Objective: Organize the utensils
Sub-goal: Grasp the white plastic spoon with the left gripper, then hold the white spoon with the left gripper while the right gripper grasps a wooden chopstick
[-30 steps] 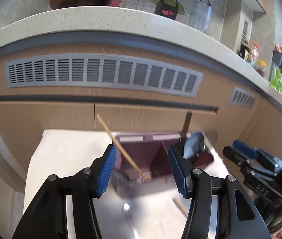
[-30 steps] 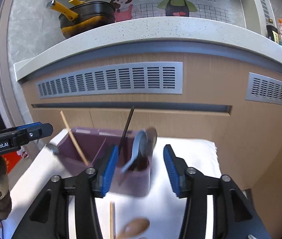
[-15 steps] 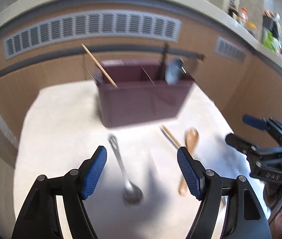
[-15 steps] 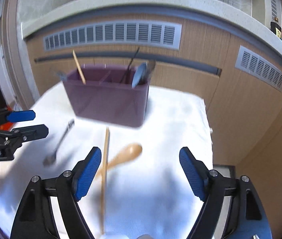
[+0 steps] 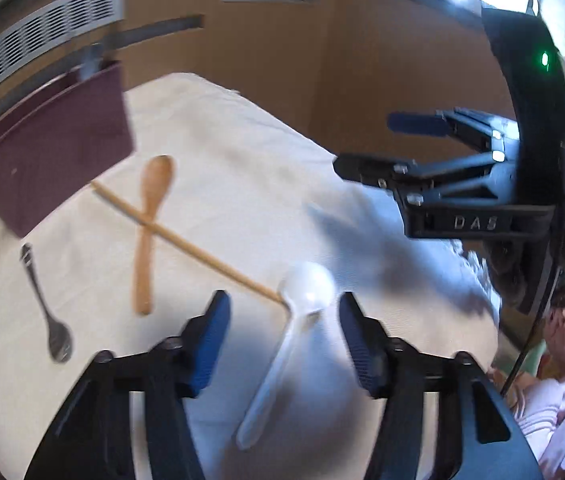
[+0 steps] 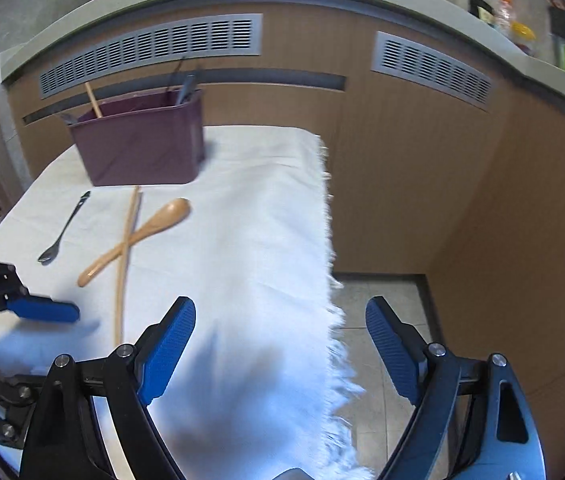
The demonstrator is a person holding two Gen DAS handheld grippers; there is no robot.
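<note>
White cloth; left hand-held gripper closing round plastic spoon (untouched), chopstick abutting; right opening, empty.

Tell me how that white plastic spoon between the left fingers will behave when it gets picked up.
The white plastic spoon looks thin and glossy, so probably light and a bit slippery. Lying flat on the cloth, it may skid before lifting. The chopstick ending at its bowl could get nudged.
</note>
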